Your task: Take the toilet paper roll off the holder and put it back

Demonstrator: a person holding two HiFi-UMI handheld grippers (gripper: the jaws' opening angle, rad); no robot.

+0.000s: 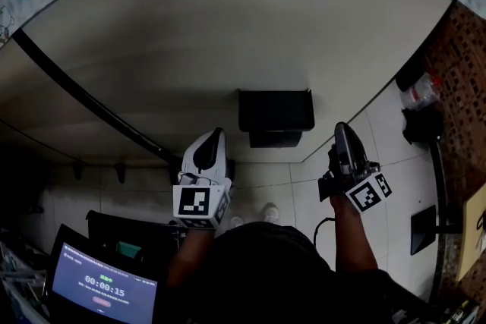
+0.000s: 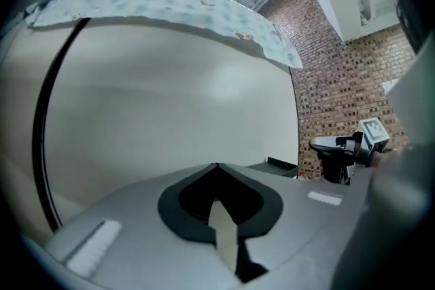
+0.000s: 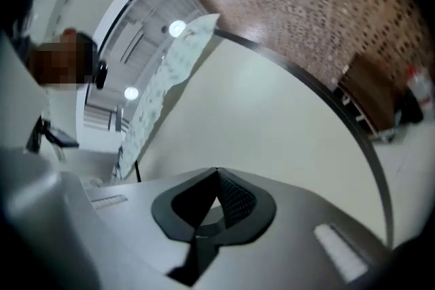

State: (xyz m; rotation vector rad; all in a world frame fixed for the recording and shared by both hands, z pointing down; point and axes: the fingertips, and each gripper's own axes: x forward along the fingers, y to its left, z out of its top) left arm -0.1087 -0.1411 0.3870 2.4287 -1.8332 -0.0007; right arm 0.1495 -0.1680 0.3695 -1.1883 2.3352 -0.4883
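We face a plain cream wall. The left gripper and right gripper are both clenched on nothing, flanking a black holder without touching it. We see no toilet paper roll; the holder may hide it. Approaching with the jaws closed risks knocking it rather than grasping it.

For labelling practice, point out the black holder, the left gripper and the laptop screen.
black holder [image 1: 276,111], head view, front face
left gripper [image 1: 219,134], head view, closed jaw tips
laptop screen [image 1: 102,286], head view, lit middle

Prob. a lab/mock-up rm: laptop w/ timer, bare wall panel, brick wall, tiled floor.
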